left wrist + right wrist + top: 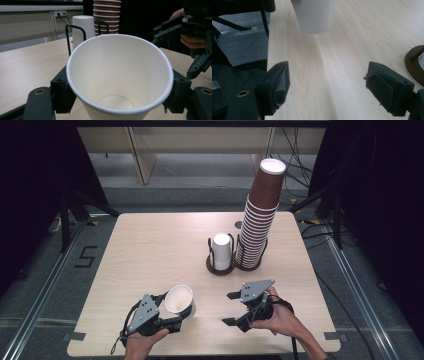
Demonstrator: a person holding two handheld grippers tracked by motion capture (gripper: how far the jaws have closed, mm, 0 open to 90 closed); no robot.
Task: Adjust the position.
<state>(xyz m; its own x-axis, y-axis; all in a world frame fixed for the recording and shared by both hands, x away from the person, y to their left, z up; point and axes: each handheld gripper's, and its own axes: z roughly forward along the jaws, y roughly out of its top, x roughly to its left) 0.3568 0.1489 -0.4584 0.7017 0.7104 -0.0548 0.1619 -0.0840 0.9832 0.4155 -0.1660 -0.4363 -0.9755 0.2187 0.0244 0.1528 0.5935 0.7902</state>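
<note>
A white paper cup (179,299) is held just above the table's near left part, its mouth tilted up. My left gripper (184,315) is shut on it, one jaw on each side of the cup wall (120,75) below the rim. The cup is empty inside. To its right, my right gripper (230,308) is open with nothing between its jaws, a person's hand around its body. In the right gripper view the jaws (327,87) stand wide over bare wood, and the base of the held cup (314,15) hangs farther ahead.
A tall leaning stack of brown paper cups (260,215) stands in a round holder at the table's far right. Beside it a black wire holder (221,265) carries an upside-down white cup (221,247). The near table edge (200,352) runs close under both hands.
</note>
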